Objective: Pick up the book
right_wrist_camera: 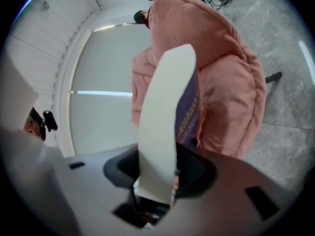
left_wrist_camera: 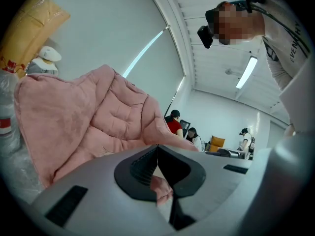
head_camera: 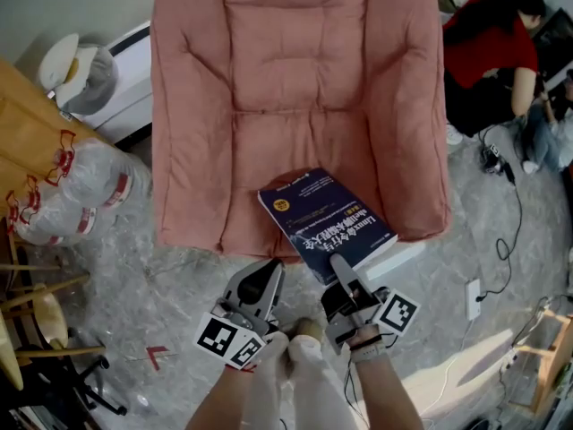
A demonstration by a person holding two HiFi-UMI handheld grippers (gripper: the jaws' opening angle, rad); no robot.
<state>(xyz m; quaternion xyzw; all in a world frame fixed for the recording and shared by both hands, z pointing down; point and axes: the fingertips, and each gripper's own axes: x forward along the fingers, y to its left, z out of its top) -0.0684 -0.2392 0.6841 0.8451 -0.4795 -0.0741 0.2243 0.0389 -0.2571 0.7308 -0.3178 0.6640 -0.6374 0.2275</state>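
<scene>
Book [head_camera: 327,215], dark blue with pale lettering on its cover, sits at the front edge of a pink padded armchair [head_camera: 295,79], seen from the head view. Its near corner juts out past the seat cushion. The right gripper [head_camera: 343,271] pinches that near edge. In the right gripper view its jaws are clamped on the book [right_wrist_camera: 165,127], with the white page edge rising between them and the dark cover to its right. Whether the book still touches the cushion cannot be told.

The left gripper [head_camera: 265,280] is just to the left of the book, below the seat edge and apart from it. In the left gripper view its jaws [left_wrist_camera: 157,151] are pressed together at the tips with nothing between them, and the pink cushion fills the background.

The chair stands on a grey mottled floor [head_camera: 179,285]. Clear plastic-wrapped bundles [head_camera: 76,191] lie to its left, with a white cap [head_camera: 67,61] beyond them. A person in a red top [head_camera: 488,47] crouches at the upper right, and a white power strip [head_camera: 473,298] lies on the floor at right.
</scene>
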